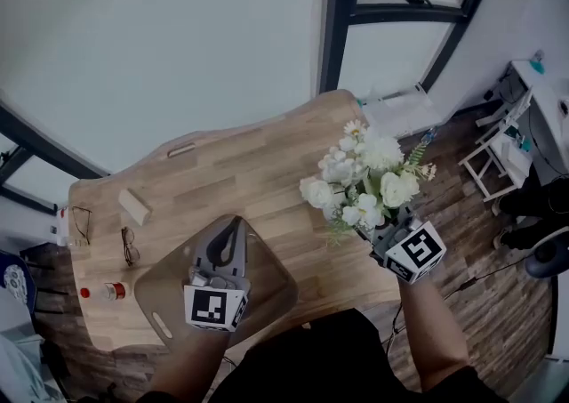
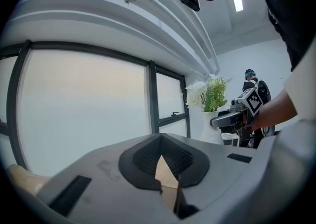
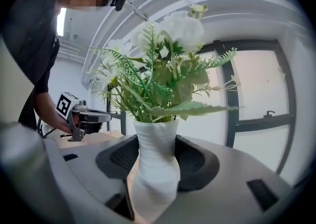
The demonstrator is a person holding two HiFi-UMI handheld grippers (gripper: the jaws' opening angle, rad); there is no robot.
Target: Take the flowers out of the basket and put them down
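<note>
A bunch of white flowers with green fern (image 1: 364,174) stands in a white ribbed vase (image 3: 155,163). My right gripper (image 1: 380,230) is shut on that vase and holds it upright over the table's right edge. The left gripper view shows the same flowers (image 2: 207,94) in the distance. A flat brown basket (image 1: 267,290) with a slot handle lies at the near edge of the wooden table (image 1: 258,170). My left gripper (image 1: 233,230) sits over it, jaws closed on a thin tan edge of the basket (image 2: 165,176) at its far corner.
On the table's left part lie a small wooden block (image 1: 135,205), two pairs of glasses (image 1: 130,245) and a small bottle with a red cap (image 1: 105,291). A white stand (image 1: 498,161) is on the floor to the right. Large windows lie beyond the table.
</note>
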